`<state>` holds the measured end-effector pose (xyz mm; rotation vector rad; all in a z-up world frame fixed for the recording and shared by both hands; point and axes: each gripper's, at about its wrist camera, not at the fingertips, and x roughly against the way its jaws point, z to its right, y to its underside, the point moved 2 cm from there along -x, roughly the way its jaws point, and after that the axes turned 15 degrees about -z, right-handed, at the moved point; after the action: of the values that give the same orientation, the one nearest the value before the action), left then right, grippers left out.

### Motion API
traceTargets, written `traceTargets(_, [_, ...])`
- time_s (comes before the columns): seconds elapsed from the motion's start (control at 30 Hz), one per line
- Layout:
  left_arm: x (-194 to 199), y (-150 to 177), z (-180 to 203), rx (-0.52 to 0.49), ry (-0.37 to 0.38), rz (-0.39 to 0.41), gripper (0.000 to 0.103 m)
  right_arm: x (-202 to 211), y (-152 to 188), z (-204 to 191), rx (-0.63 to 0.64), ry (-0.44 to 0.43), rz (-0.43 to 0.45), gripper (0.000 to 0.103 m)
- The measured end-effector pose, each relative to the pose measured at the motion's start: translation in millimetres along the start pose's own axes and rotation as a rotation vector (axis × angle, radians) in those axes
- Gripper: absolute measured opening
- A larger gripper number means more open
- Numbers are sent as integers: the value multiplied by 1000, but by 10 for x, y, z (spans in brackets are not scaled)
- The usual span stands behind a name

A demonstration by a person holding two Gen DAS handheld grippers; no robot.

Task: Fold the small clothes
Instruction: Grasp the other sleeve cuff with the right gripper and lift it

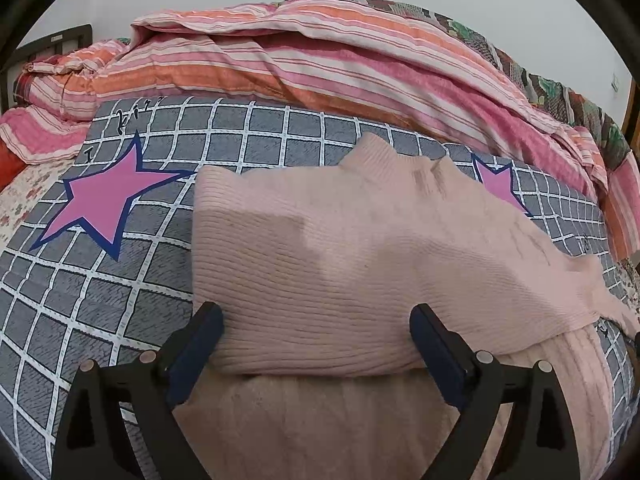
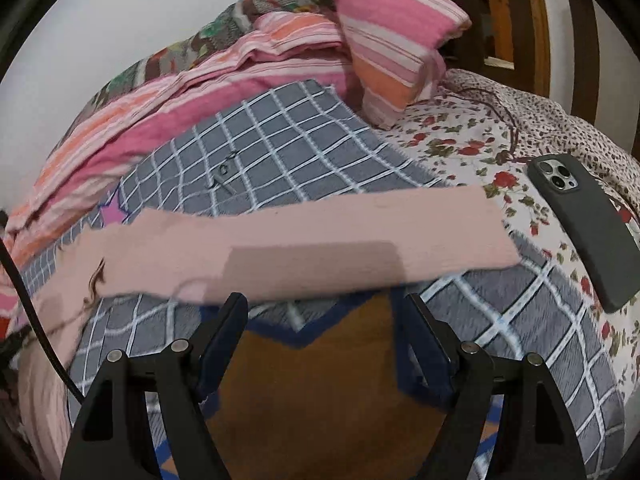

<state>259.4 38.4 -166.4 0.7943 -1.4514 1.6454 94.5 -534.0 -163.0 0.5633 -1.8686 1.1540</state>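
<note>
Pink ribbed knit sweater (image 1: 320,248) is lying across the centre of the left wrist view, spread on a grey blanket with white grid lines (image 1: 100,280). Fine horizontal ribbing is showing all over it. Its left edge is running as a straight vertical fold line, its collar is poking up at the top centre, and one sleeve is trailing off toward the right edge of the frame. The lower part is looking doubled over: a rounded folded edge is sitting just above a second pink layer at the bottom centre.

Left gripper (image 1: 316,330) is sitting at the bottom of the frame with its tongs spread wide apart, straddling that folded edge; both pads are looking like they're touching the knit, not pinching it.

In the right wrist view the sleeve (image 2: 304,248) is crossing the middle of the frame as a flat pink band, cuff end at the right, slightly motion-blurred. Right gripper (image 2: 326,316) is at the bottom centre, tongs apart, just below the sleeve's lower edge, gripping nothing. Between the tongs an orange-brown patch with a blue border is showing, probably a star print on the blanket, but blur is making that unclear.

Pink star print (image 1: 104,200) is sitting left of the sweater. Striped pink-orange quilt (image 1: 320,60) is piling along the top. Phone in a dark case (image 2: 584,224) is lying on the floral sheet (image 2: 460,140) at the right.
</note>
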Motion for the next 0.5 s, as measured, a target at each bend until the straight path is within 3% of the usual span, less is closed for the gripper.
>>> traceTargets(0.27, [-18,-12,-4,-1,16,-4,97,-136,-296,200,-77,14,-1,75])
traceTargets(0.33, [-14,-11,-6,0,19,-2,97,-148,-335,198,-78,61,15,60])
traceTargets(0.4, [-9,-12,-9,1,21,0,97,-153,-357,186,-71,109,31,24])
traceTargets(0.5, [13,-3,-16,8,29,9,97,-134,-364,149,-56,109,49,11])
